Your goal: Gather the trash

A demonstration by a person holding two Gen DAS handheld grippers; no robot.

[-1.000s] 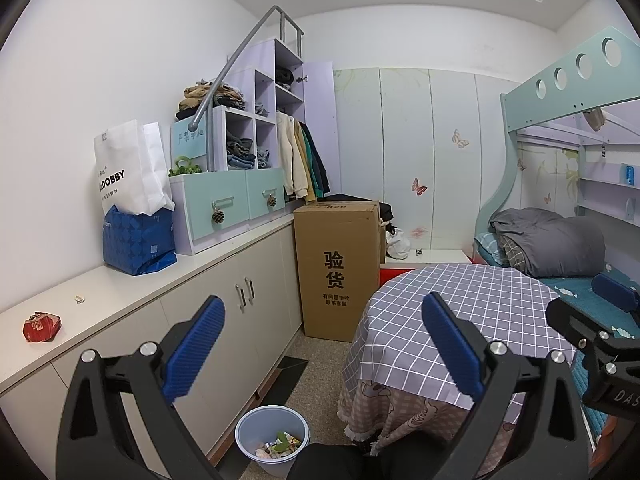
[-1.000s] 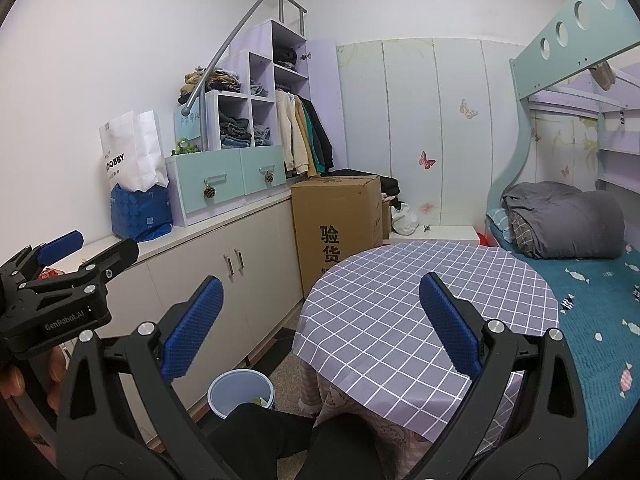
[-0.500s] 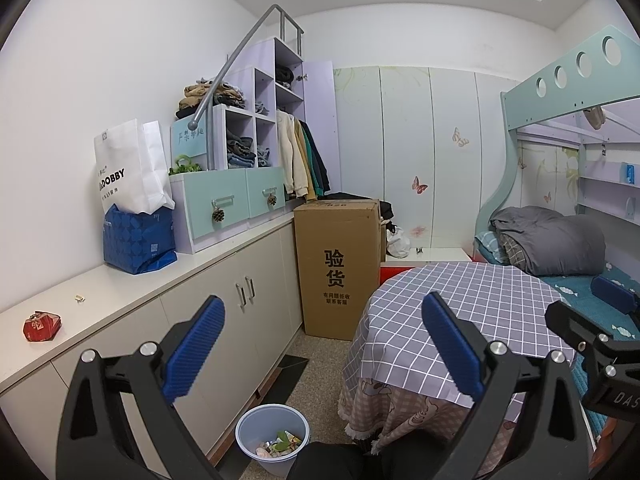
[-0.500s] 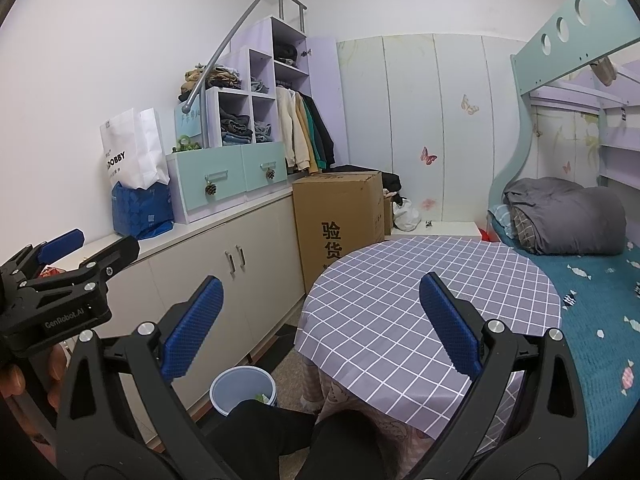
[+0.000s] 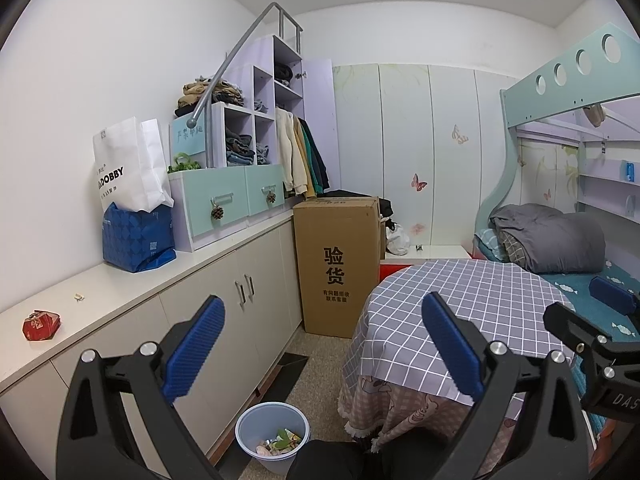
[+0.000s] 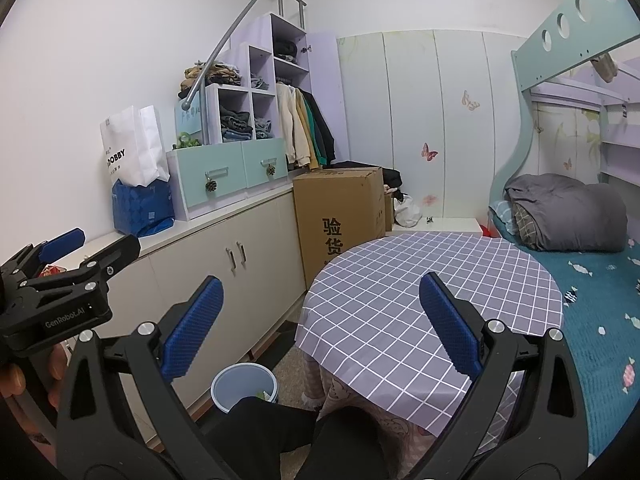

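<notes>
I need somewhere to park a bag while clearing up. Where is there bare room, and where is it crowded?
Free: the checked tablecloth is wholly bare, and the countertop is open between the blue bag and the red wrapper, bar a small scrap. Crowded: the counter's far end with the drawer unit, and the floor gap holding the bin.

- One blue bin (image 5: 272,432)
- One red crumpled wrapper (image 5: 40,324) and one small pale scrap (image 5: 78,297)
- Two bags: one white bag (image 5: 128,164), one blue bag (image 5: 138,236)
- One cardboard box (image 5: 336,264)
- One round table (image 5: 460,320)
- Two teal drawers (image 5: 236,200)
</notes>
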